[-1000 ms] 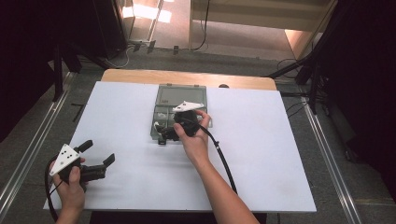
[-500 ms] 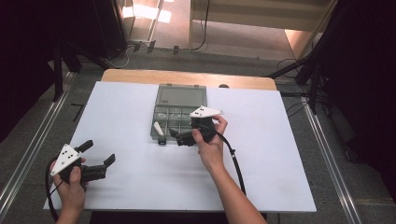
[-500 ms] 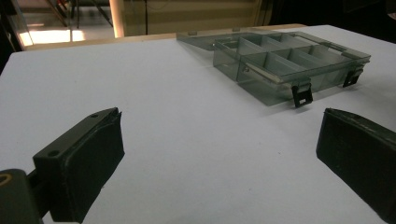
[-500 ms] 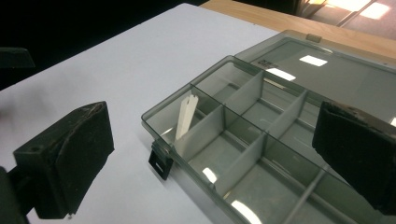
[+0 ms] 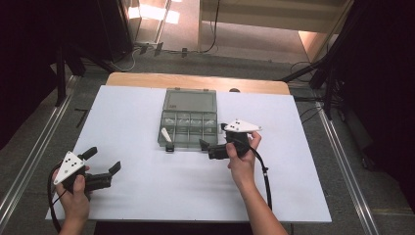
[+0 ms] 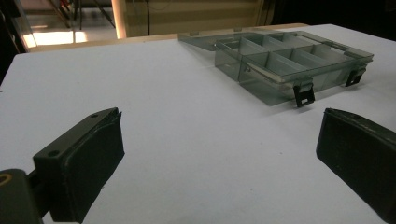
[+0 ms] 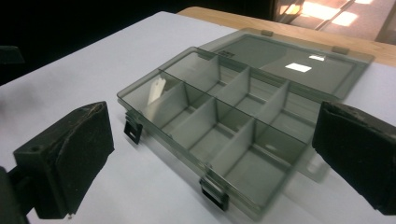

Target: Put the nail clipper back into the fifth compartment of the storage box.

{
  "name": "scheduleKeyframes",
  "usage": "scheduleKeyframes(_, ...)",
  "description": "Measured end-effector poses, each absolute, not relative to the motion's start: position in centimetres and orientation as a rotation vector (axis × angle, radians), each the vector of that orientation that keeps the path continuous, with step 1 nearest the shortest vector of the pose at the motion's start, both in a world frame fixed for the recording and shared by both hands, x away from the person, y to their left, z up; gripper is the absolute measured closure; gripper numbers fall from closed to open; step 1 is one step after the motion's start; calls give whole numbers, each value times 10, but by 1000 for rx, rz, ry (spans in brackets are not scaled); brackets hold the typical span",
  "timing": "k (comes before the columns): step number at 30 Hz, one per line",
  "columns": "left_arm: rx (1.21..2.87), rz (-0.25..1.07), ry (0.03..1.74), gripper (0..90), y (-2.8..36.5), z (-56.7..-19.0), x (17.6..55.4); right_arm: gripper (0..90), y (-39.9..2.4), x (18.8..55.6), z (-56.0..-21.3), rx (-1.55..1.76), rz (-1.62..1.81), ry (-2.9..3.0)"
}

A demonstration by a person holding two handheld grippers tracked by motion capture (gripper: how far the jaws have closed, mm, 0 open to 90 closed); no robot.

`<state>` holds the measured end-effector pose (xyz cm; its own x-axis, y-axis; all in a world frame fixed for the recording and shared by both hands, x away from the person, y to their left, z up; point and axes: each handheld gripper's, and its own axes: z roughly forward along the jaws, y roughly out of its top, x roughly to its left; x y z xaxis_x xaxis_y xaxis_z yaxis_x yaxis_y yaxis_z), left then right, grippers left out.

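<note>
Here, the translucent grey plastic compartment box (image 5: 189, 123) lies open mid-surface on the white surface (image 5: 137, 196). The right tongs (image 5: 211, 136), spread and empty, hover just beside its front edge; the left tongs (image 5: 103, 160), likewise spread, rest well apart.

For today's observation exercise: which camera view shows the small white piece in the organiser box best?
The right gripper view: the white piece leans in the near left compartment of the open box, close and seen through the clear wall. The high view shows it small, at the box's front left. In the left gripper view the box is side-on and I cannot make the piece out.
</note>
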<state>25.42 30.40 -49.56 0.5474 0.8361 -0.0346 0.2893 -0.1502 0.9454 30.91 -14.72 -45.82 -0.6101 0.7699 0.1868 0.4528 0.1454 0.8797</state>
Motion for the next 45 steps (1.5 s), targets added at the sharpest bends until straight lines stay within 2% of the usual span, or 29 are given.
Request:
scheduleKeyframes(18,1709,642,952,4,303,-496,254,0,-218,269,-476,1247,1438,2013)
scheduleKeyframes(45,1712,641,951,4,303,-496,254,0,-289,218,-496,1289,1427,1925)
